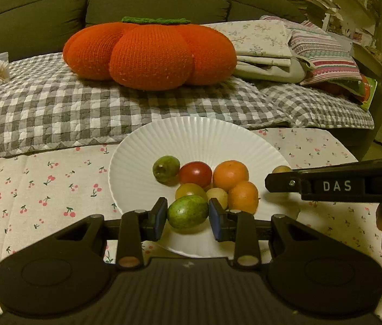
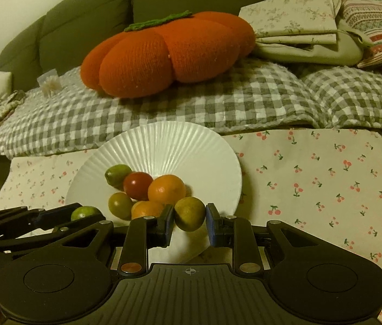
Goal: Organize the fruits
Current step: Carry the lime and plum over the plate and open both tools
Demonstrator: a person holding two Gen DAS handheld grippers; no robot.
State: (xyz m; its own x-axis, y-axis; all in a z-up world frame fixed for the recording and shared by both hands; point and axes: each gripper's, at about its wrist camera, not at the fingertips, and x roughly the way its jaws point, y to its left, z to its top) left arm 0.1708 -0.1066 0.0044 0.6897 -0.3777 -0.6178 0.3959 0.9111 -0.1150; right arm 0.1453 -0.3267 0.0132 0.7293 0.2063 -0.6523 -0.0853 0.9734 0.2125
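Orange knitted cushion [image 1: 150, 54] on checked quilt [image 1: 55, 111]. White fluted plate [image 1: 191, 135] holds mixed fruit. Left gripper [image 1: 188, 218] clamps green fruit [image 1: 187, 212] over plate's near rim; right gripper [image 2: 189, 220], lettered "DAS", grips olive-yellow fruit [image 2: 189, 213].

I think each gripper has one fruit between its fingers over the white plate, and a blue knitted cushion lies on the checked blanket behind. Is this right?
Almost. The knitted cushion is orange with a green top, not blue, as the left wrist view shows. The rest holds: left gripper, right gripper, white plate, checked blanket.
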